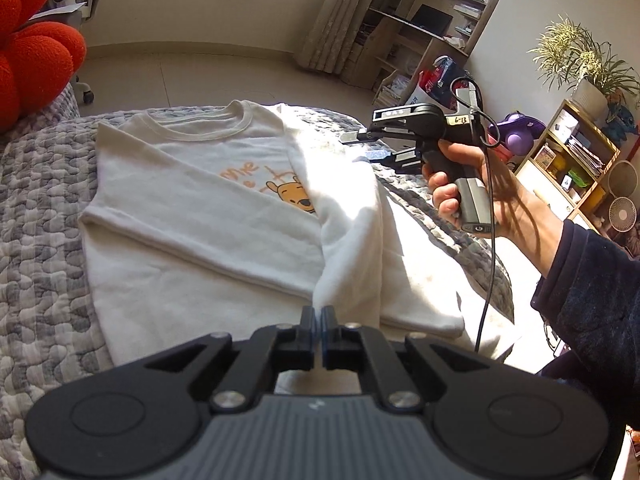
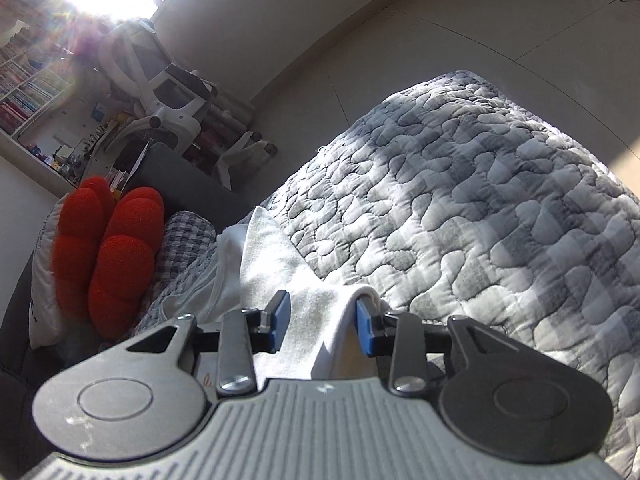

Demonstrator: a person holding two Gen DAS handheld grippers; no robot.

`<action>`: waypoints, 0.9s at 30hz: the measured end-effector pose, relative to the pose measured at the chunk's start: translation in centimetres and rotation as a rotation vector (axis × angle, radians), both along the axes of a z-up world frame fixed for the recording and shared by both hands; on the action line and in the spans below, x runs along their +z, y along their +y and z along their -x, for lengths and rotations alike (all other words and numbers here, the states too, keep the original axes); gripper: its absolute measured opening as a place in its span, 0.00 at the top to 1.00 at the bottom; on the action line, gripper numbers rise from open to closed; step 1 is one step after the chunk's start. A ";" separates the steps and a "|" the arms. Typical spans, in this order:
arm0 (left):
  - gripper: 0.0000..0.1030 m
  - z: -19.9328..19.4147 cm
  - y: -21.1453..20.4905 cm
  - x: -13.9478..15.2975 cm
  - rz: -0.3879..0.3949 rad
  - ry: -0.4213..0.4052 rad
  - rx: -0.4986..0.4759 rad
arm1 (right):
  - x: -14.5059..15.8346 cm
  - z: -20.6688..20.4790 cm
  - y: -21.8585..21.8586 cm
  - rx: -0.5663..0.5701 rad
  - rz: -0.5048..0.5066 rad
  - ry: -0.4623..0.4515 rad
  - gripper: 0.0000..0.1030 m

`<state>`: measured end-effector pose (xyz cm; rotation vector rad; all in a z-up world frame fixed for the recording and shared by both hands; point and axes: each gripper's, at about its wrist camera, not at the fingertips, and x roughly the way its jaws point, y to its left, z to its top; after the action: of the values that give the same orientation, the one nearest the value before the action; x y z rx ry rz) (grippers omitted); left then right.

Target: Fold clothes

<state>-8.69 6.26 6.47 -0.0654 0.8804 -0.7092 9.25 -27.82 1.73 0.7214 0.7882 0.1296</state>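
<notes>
A white sweatshirt (image 1: 192, 216) with an orange bear print lies flat on the grey quilt (image 1: 36, 216), its left sleeve folded across the chest. My left gripper (image 1: 319, 312) is shut on the right sleeve (image 1: 352, 240), which is lifted and stretched up from the quilt. In the left wrist view my right gripper (image 1: 362, 146), held by a hand (image 1: 476, 196), hovers open just beyond the sweatshirt's right shoulder. In the right wrist view the right gripper (image 2: 322, 320) stands open, a ridge of white fabric (image 2: 308, 312) lying between its blue pads, untouched.
A red knobbly cushion (image 1: 32, 48) sits at the quilt's far left corner. The bed edge drops to a tiled floor (image 1: 224, 68) beyond. Shelves (image 1: 568, 168), fans and a potted plant (image 1: 580, 60) stand at the right. A white office chair (image 2: 160, 96) stands behind the cushion.
</notes>
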 end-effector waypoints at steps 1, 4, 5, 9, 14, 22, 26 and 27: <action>0.98 0.0 -0.2 -0.2 0.000 0.006 -0.013 | 0.1 0.0 0.1 0.003 0.007 0.002 0.65; 0.98 0.7 -1.4 -0.8 -0.002 0.025 -0.068 | 0.1 0.0 0.2 0.003 0.018 0.008 0.65; 0.98 0.9 -1.6 -0.7 0.003 0.024 -0.079 | 0.2 0.0 0.4 0.010 0.034 0.016 0.65; 0.98 1.5 -1.8 -0.1 0.034 0.007 -0.108 | 1.9 -0.3 2.2 0.040 0.284 0.115 0.32; 0.98 1.2 -1.6 0.4 0.043 -0.004 -0.083 | 4.4 1.9 4.8 0.085 0.608 -0.038 0.30; 0.97 1.3 -2.6 -0.1 -0.005 0.003 -0.090 | 4.1 3.3 15.4 0.524 0.643 -0.145 0.30; 0.97 0.6 -2.0 -0.5 -0.017 0.027 -0.052 | 2.2 2.2 17.5 0.547 0.681 -0.067 0.36; 0.97 0.5 -1.9 -0.6 -0.021 0.032 -0.048 | 2.2 2.0 17.3 0.532 0.674 -0.059 0.40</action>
<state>-9.16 4.35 5.82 -0.0371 0.9223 -0.7457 7.23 -10.50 3.91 -0.1387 0.8841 0.3429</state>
